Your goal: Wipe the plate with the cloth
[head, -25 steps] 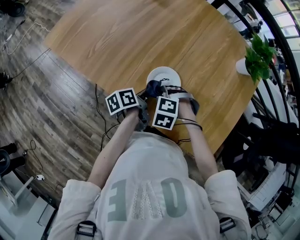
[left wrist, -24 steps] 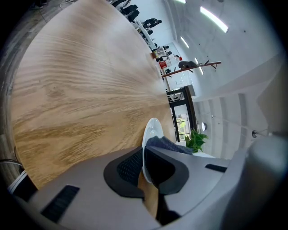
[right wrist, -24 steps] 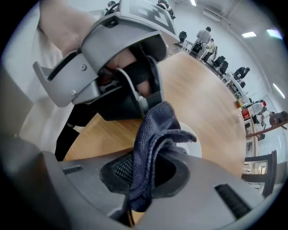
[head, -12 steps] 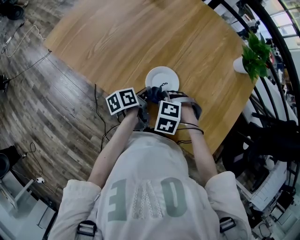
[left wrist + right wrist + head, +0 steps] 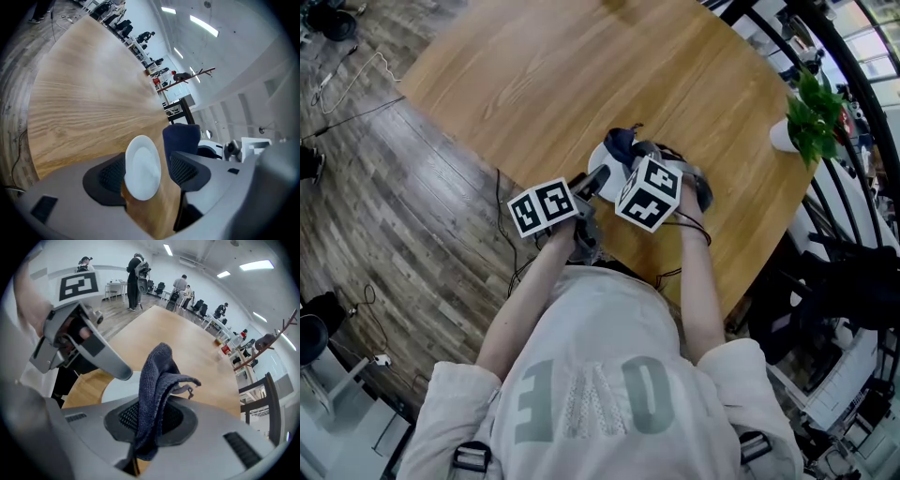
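Observation:
A white plate lies on the round wooden table near its front edge, mostly covered by the grippers and cloth. My right gripper points steeply down over it, shut on a dark blue cloth that sticks up from its jaws. In the right gripper view the cloth is pinched in the right gripper above the plate. My left gripper sits at the plate's near left edge, its jaws opening. In the left gripper view the plate shows within the left gripper, pads apart from it.
A small green plant in a white pot stands at the table's right edge. Wood floor with cables lies to the left, and dark railings and furniture crowd the right. People stand far off in the room.
The left jaws have gone from shut to wide apart. Both grippers have risen, and the right one has carried the cloth from the plate's near edge up over the plate.

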